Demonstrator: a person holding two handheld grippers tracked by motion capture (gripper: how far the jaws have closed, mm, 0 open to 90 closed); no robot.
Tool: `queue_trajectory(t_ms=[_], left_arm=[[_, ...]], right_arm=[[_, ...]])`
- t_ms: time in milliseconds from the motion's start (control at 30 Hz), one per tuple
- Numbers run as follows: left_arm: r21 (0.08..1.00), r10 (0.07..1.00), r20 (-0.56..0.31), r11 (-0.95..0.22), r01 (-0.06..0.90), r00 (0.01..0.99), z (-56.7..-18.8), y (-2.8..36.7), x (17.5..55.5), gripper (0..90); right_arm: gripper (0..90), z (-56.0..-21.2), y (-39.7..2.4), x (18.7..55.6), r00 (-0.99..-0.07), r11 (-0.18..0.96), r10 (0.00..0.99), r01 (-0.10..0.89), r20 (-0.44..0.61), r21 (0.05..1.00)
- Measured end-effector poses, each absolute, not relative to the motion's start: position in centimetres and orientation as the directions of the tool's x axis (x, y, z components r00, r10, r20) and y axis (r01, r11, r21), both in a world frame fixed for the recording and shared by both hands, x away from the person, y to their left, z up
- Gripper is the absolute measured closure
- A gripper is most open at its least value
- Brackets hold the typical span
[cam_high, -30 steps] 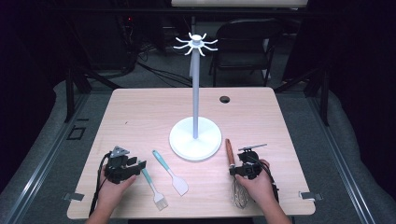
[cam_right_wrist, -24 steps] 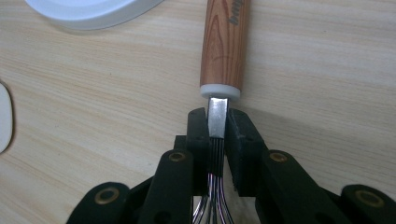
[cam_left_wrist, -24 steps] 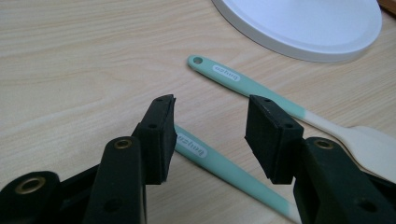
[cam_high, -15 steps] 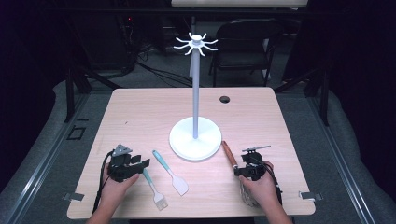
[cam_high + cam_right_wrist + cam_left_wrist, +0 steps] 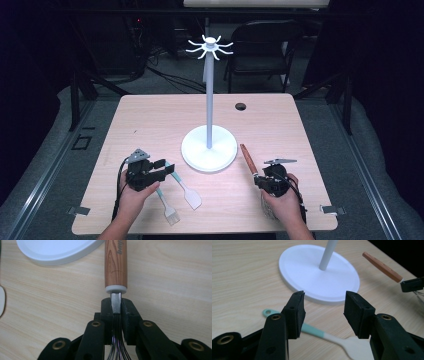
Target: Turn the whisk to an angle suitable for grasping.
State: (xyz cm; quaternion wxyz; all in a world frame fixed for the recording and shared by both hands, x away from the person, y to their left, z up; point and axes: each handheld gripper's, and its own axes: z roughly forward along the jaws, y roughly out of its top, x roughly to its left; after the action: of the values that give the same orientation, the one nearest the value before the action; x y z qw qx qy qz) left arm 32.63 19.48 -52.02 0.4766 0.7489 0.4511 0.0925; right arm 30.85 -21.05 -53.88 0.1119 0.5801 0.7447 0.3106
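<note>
Whisk [image 5: 115,267] handle lifted since earlier, neck clamped in right gripper [image 5: 116,305], pointing forward

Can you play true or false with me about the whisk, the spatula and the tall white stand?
1. The right gripper is clamped on the metal neck of the wooden-handled wire whisk. True.
2. The left gripper is squeezing the mint-handled spatula. False: its jaws stand open above it, and nothing is between them.
3. A whisk hangs from the hooks of the tall white stand. False: the hooks are bare.
4. The little brush with pale bristles lies on the light wooden table beside the spatula. True.
5. The stand has a square black base. False: it is round and white.
</note>
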Motion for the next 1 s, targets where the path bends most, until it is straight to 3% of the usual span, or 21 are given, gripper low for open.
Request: queue_trajectory(t_ms=[33,100,333,500,800,1000], left_arm=[[0.803,0.754,-0.308,-0.121,0.584,0.58,-51.6,19.1,32.8,50.2],[0.814,0.755,-0.292,-0.126,0.566,0.588,-51.4,18.6,33.0,48.6],[0.813,0.748,-0.265,-0.167,0.558,0.609,-50.8,16.5,33.3,47.5],[0.807,0.714,-0.327,-0.131,0.576,0.62,-50.3,14.8,33.7,48.2],[0.812,0.677,-0.328,-0.153,0.563,0.659,-49.7,11.8,34.2,51.1],[0.817,0.657,-0.334,-0.156,0.555,0.676,-49.5,9.8,34.3,47.5]], right_arm=[[81.0,-53.5,-21.2,30.8,-0.327,0.181,0.933,0.787,0.151,0.59],[81.0,-53.5,-20.7,30.5,-0.325,0.145,0.93,0.757,0.174,0.637],[81.0,-52.7,-19.9,30.2,-0.376,0.177,0.915,0.696,0.144,0.695],[80.9,-52.3,-19.2,29.9,-0.414,0.198,0.902,0.649,0.123,0.735],[80.9,-52.0,-17.9,29.7,-0.454,0.212,0.886,0.576,0.094,0.789],[80.9,-51.9,-16.7,29.5,-0.489,0.234,0.87,0.523,0.064,0.819]])
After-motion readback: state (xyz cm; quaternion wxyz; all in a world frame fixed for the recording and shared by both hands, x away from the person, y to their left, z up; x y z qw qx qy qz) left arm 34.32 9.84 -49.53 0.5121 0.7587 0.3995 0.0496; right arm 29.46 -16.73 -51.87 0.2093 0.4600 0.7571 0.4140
